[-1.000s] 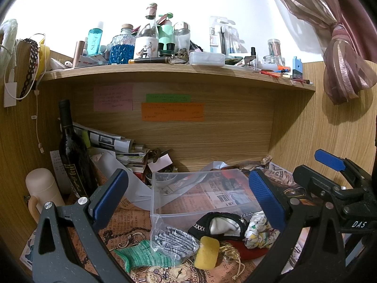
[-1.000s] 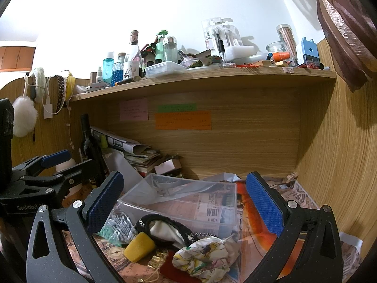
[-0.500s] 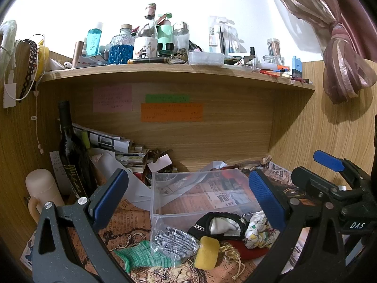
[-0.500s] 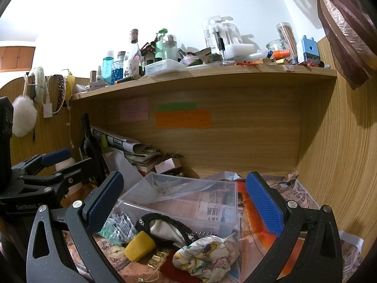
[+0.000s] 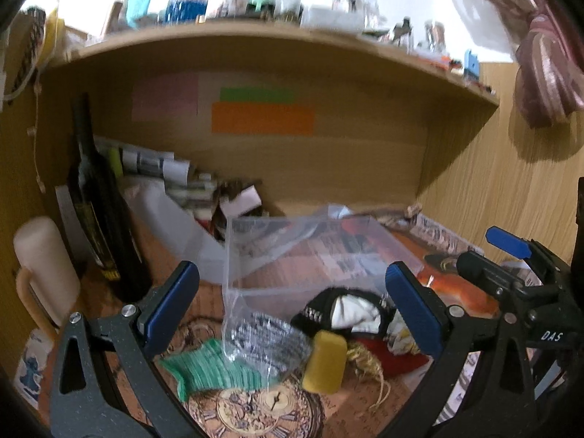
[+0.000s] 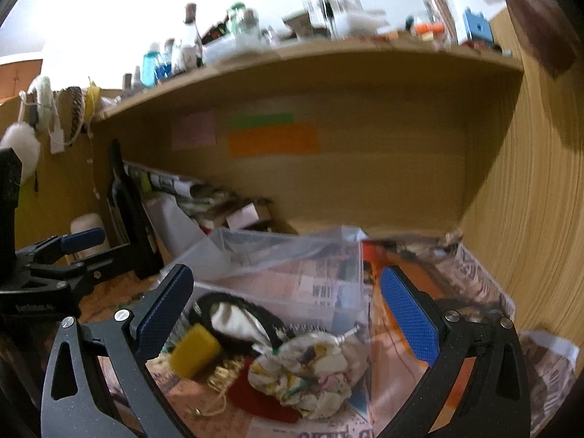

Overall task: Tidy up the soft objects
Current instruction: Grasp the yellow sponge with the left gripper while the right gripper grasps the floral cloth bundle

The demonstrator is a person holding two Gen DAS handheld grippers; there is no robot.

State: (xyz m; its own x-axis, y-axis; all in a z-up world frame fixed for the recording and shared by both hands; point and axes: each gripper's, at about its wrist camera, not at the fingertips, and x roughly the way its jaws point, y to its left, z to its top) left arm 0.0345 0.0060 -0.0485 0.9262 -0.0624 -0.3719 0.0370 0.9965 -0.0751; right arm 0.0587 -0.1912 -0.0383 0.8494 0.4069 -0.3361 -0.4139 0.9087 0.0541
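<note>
A clear plastic bin (image 5: pixel 310 252) stands on the desk under the shelf; it also shows in the right wrist view (image 6: pixel 277 273). In front of it lie soft things: a yellow sponge (image 5: pixel 325 361) (image 6: pixel 195 350), a black-and-white pouch (image 5: pixel 343 310) (image 6: pixel 237 317), a patterned cloth bundle (image 6: pixel 310 372), a red cloth (image 6: pixel 252 394), a green knitted cloth (image 5: pixel 211 368) and a clear bag (image 5: pixel 262 339). My left gripper (image 5: pixel 292 303) is open and empty above the pile. My right gripper (image 6: pixel 284 306) is open and empty over the cloth bundle.
A dark wine bottle (image 5: pixel 98 211) and a cream mug (image 5: pixel 43 266) stand at the left. Rolled papers and small boxes (image 5: pixel 175 179) lie at the back. The shelf above (image 5: pixel 255 33) is crowded with bottles. A wooden wall (image 6: pixel 529 200) closes the right side.
Both grippers have dipped forward and down toward the pile; the view is blurred by the motion. Both stay open and empty. Nothing on the desk has moved.
</note>
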